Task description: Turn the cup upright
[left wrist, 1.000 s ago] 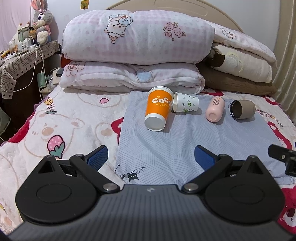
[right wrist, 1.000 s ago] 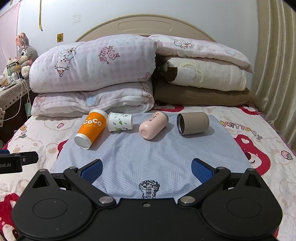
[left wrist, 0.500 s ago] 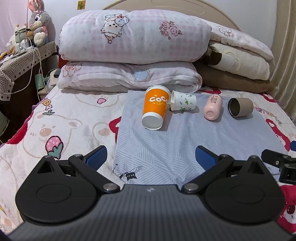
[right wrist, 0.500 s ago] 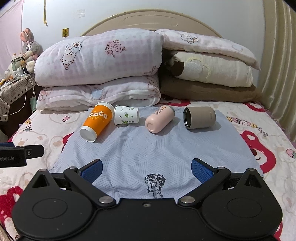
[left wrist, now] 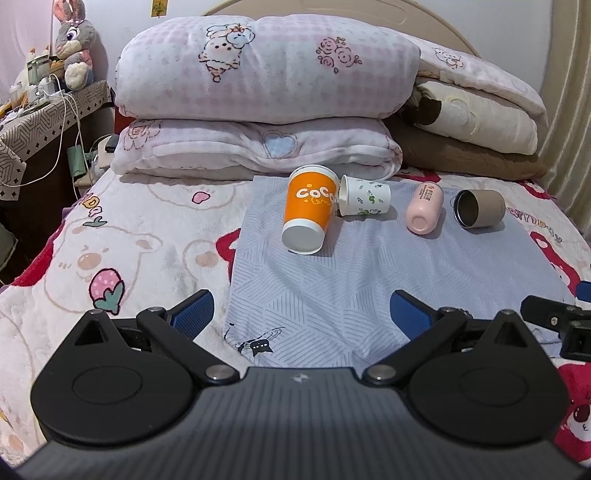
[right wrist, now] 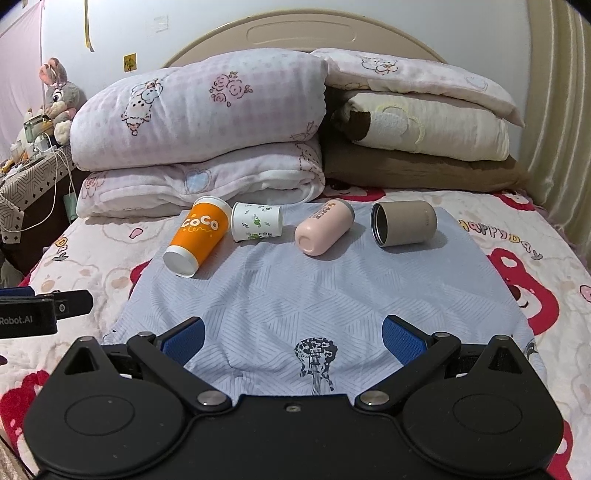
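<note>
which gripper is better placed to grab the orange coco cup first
Left, probably. The orange cup lies almost straight ahead of the open left gripper, base toward it. From the right gripper it sits far off to the left, at the row's end.

A home bedroom. A bed [right wrist: 517, 236] with a cartoon-bear blanket fills the scene, a curved beige headboard [right wrist: 295, 33] at its far end. Folded pink quilts [right wrist: 199, 110] and pillows [right wrist: 424, 125] are stacked against it. Far left, a plush rabbit [left wrist: 74, 55] sits on a cluttered side table [left wrist: 44, 118] with charging cables.
</note>
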